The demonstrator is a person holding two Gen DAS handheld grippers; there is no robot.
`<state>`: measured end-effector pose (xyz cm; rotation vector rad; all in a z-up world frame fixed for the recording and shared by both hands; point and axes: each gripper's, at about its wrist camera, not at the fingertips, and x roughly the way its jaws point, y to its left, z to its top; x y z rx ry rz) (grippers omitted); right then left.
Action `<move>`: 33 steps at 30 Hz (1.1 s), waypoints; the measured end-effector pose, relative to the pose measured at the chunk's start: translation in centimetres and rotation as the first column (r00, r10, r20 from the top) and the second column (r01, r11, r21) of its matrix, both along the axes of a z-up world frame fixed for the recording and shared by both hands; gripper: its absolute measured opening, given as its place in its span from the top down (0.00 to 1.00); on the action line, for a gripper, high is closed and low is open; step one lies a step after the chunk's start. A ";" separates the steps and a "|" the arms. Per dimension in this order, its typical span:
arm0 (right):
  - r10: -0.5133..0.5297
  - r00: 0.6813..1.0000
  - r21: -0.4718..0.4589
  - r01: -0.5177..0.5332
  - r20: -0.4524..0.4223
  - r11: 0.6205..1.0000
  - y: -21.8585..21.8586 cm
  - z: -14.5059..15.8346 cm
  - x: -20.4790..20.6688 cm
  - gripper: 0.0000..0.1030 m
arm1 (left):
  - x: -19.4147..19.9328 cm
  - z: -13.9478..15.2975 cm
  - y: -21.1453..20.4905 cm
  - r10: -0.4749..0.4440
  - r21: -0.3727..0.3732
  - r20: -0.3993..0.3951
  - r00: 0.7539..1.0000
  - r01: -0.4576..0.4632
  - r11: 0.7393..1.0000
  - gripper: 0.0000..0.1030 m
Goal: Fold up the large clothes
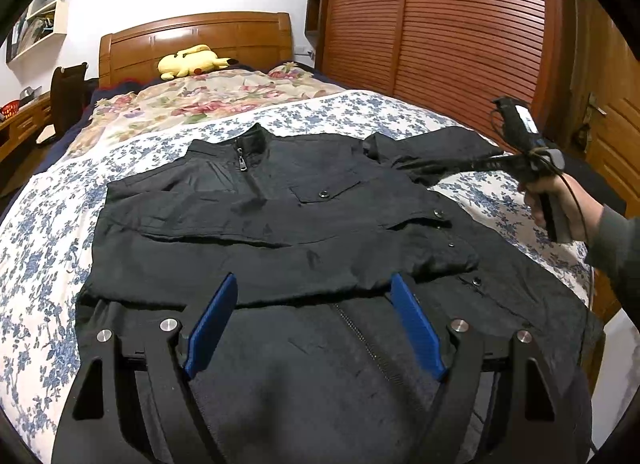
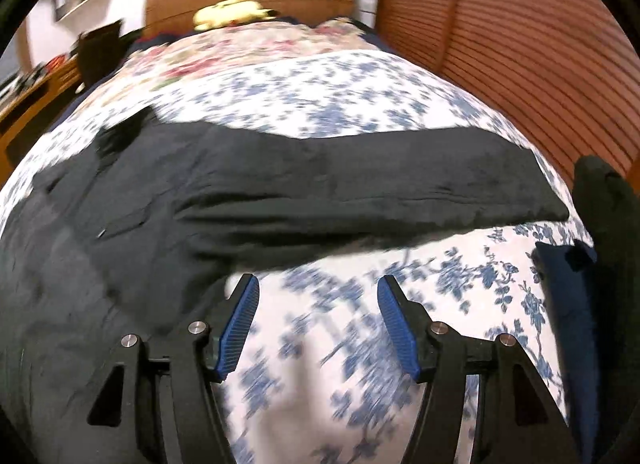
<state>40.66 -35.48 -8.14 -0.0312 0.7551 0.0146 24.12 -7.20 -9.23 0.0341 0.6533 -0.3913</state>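
Observation:
A black zip-up jacket (image 1: pixel 280 224) lies front-up on the bed, collar toward the headboard, with one sleeve folded across its chest. My left gripper (image 1: pixel 314 290) is open low over the jacket's hem, blue pads (image 1: pixel 212 328) wide apart with the zipper line between them. A hand holds my right gripper (image 1: pixel 408 163) above the jacket's outstretched sleeve (image 1: pixel 432 144) on the right. In the right wrist view, which is blurred, that gripper (image 2: pixel 318 282) is open with nothing between its fingers, over bare sheet (image 2: pixel 360 344). The black sleeve (image 2: pixel 320 176) lies just beyond its tips.
The bed has a blue-flowered white sheet (image 1: pixel 48 224) and a floral quilt (image 1: pixel 200 100) near the wooden headboard (image 1: pixel 192 40), with a yellow plush toy (image 1: pixel 192 60) on it. A slatted wardrobe (image 1: pixel 440 24) stands at the right, a chair (image 1: pixel 68 96) and desk at the left.

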 end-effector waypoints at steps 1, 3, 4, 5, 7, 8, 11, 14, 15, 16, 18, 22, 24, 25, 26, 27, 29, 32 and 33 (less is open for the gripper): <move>-0.019 1.000 0.018 0.019 -0.003 1.000 -0.5 -0.2 0.9 0.38 | 0.1 0.0 -0.1 -0.001 0.001 -0.001 1.000 0.001 1.000 0.22; -0.053 0.999 0.056 0.054 -0.013 0.997 -1.4 -0.7 2.6 0.38 | 0.2 -0.1 -0.2 -0.003 0.002 -0.003 1.000 0.003 1.000 0.22; -0.066 0.998 0.073 0.067 -0.016 0.995 -1.9 -0.9 3.3 0.38 | 0.3 -0.1 -0.2 -0.004 0.003 -0.005 1.000 0.004 1.000 0.22; -0.079 0.997 0.087 0.081 -0.018 0.993 -2.2 -1.0 4.0 0.38 | 0.4 -0.2 -0.2 -0.004 0.004 -0.008 1.000 0.004 1.000 0.22; -0.111 0.993 0.107 0.114 -0.030 0.988 -2.8 -1.5 5.4 0.38 | 0.5 -0.4 -0.3 -0.005 0.009 -0.013 1.000 0.005 1.000 0.22; -0.128 0.991 0.112 0.132 -0.042 0.985 -3.0 -1.7 6.1 0.38 | 0.6 -0.5 -0.4 -0.005 0.012 -0.016 1.000 0.005 1.000 0.22; -0.182 0.981 0.132 0.189 -0.068 0.973 -3.9 -2.5 8.0 0.38 | 0.6 -0.6 -0.5 -0.009 0.018 -0.022 1.000 0.010 1.000 0.22; -0.220 0.971 0.163 0.232 -0.090 0.959 -4.7 -3.1 8.9 0.38 | 0.7 -0.7 -0.6 -0.015 0.014 -0.029 0.999 0.015 1.000 0.22; -0.231 0.968 0.174 0.245 -0.095 0.954 -5.0 -3.3 9.3 0.38 | 0.7 -0.7 -0.6 -0.015 0.013 -0.031 0.999 0.016 1.000 0.22; -0.243 0.965 0.180 0.258 -0.099 0.949 -5.5 -3.6 9.7 0.38 | 0.7 -0.7 -0.7 -0.016 0.013 -0.033 0.999 0.017 1.000 0.22; -0.262 0.959 0.184 0.278 -0.106 0.943 -6.1 -4.0 10.3 0.38 | 0.6 -0.8 -0.7 -0.018 0.017 -0.035 0.999 0.018 1.000 0.22; -0.274 0.956 0.193 0.290 -0.106 0.937 -6.8 -4.5 11.1 0.38 | 0.7 -0.8 -0.8 -0.021 0.022 -0.036 0.999 0.022 1.000 0.22; -0.279 0.955 0.192 0.293 -0.099 0.937 -6.7 -4.5 11.5 0.38 | 0.7 -0.9 -0.8 -0.019 0.026 -0.036 0.999 0.020 0.999 0.22; -0.280 0.955 0.192 0.294 -0.096 0.936 -6.7 -4.6 11.6 0.38 | 0.6 -0.9 -0.8 -0.018 0.026 -0.037 0.999 0.019 0.999 0.22; -0.278 0.956 0.194 0.291 -0.094 0.937 -6.7 -4.6 11.8 0.38 | 0.6 -0.9 -0.9 -0.017 0.028 -0.039 0.999 0.018 0.999 0.22; -0.273 0.957 0.194 0.287 -0.096 0.938 -6.6 -4.7 12.0 0.38 | 0.7 -1.0 -0.9 -0.016 0.029 -0.041 0.999 0.017 0.999 0.22; -0.261 0.961 0.192 0.275 -0.094 0.942 -6.6 -4.8 12.2 0.42 | 0.7 -1.1 -0.8 -0.016 0.031 -0.042 0.999 0.017 0.999 0.22; -0.231 0.968 0.165 0.245 -0.099 0.955 -6.2 -4.8 11.8 0.78 | 0.7 -1.1 -0.8 -0.014 0.032 -0.044 0.999 0.016 0.999 0.22; -0.210 0.973 0.180 0.225 -0.096 0.958 -6.1 -4.7 11.7 0.91 | 0.7 -1.1 -0.8 -0.015 0.031 -0.045 0.999 0.016 0.999 0.22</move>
